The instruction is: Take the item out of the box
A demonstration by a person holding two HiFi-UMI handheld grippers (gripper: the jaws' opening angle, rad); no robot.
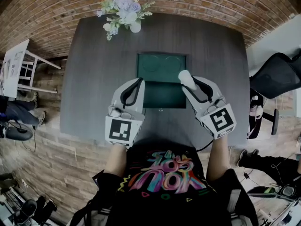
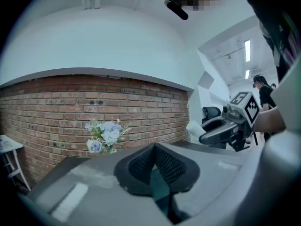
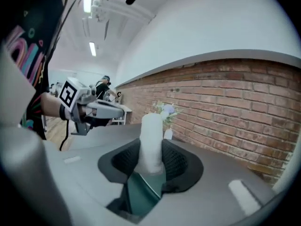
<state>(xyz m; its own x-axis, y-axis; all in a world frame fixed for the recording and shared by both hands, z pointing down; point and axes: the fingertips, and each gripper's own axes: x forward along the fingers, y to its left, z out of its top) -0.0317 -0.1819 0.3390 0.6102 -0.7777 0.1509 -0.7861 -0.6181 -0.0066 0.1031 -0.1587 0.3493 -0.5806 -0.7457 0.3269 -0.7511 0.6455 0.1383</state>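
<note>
An open dark green box [image 1: 161, 55] lies in the middle of the dark table [image 1: 94, 79], its lid [image 1: 161, 95] folded toward me. My right gripper [image 1: 190, 84] hangs over the box's right side, shut on a white cylinder [image 1: 185, 77]. In the right gripper view the white cylinder [image 3: 151, 140] stands upright between the pads, with the green box [image 3: 141, 192] below. My left gripper [image 1: 136, 86] hovers at the lid's left edge. Its pads [image 2: 141, 161] meet with nothing between them. From the left gripper view the right gripper [image 2: 207, 134] and the white cylinder [image 2: 194, 127] show at the right.
A white vase of pale flowers [image 1: 123, 14] stands at the table's far edge. A white side table [image 1: 19, 67] is off to the left and a black office chair [image 1: 275, 74] to the right. A person [image 2: 263, 91] stands in the background.
</note>
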